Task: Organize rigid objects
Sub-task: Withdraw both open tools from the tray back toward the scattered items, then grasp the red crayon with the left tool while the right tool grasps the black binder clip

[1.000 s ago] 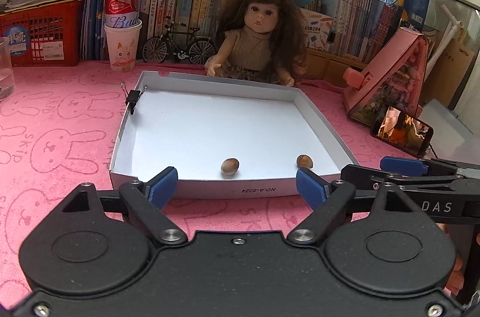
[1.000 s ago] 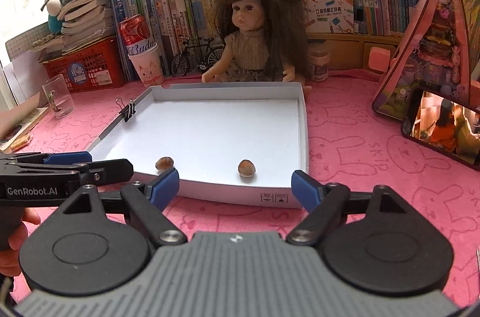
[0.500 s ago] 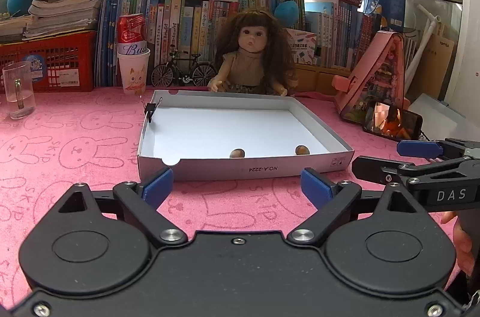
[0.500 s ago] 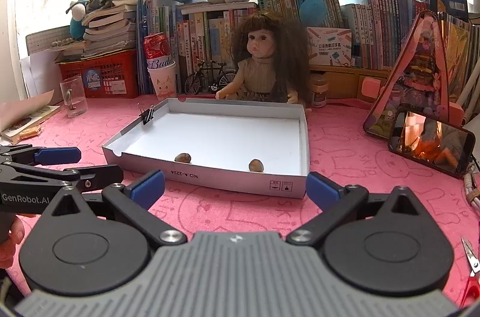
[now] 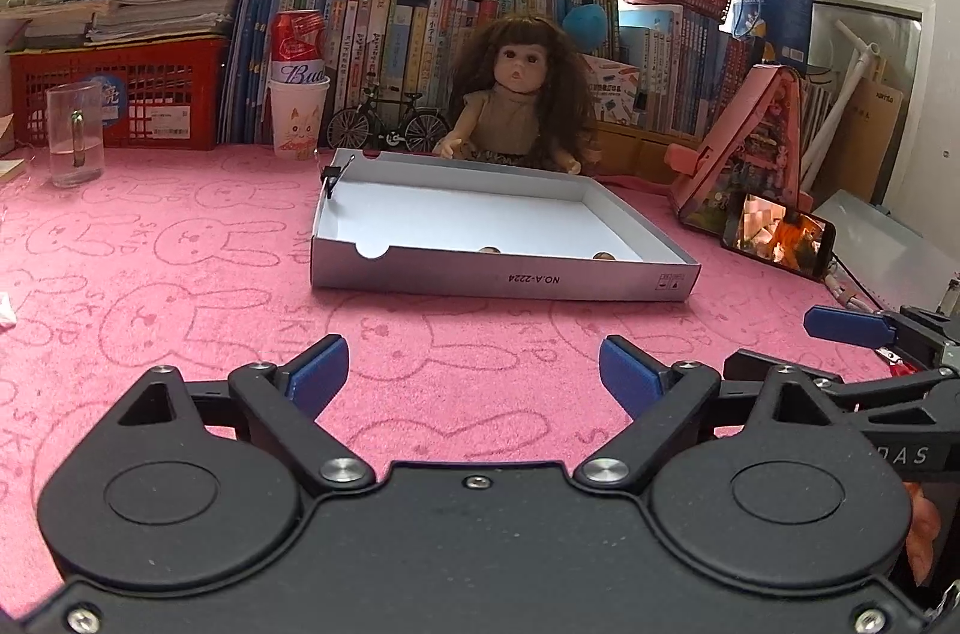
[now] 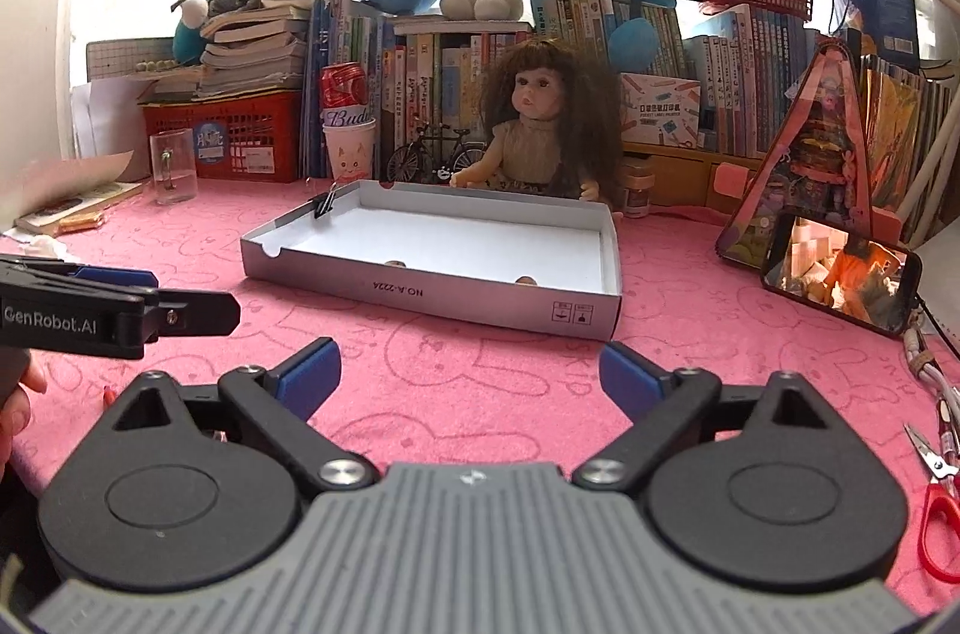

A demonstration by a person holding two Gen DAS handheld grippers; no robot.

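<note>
Left wrist view: your left gripper [image 5: 474, 376] is wide open with nothing between the pads, over bare pink cloth [image 5: 180, 244] and well short of the white tray [image 5: 504, 277]. Its jaws have just eased in slightly; they're empty. Two small brown nuts [image 5: 491, 250] sit inside the tray against the near wall, only their tops showing over the rim. The right gripper's arm shows at the right edge.

Right wrist view: your right gripper [image 6: 471, 376] is also wide open and empty, jaws just narrowed a bit. Same tray, same two nuts, one near the middle [image 6: 396, 263], one towards the right corner [image 6: 525, 280]. Scissors [image 6: 936, 484] lie on the cloth at the far right; a binder clip [image 6: 326, 205] is on the tray's left wall.

My read: both nuts are placed and you're clear of the tray. If another item is due, come in over the near wall, not through it, as the tray looks light and will slide. Keep the jaws wide until you're over the target.
</note>
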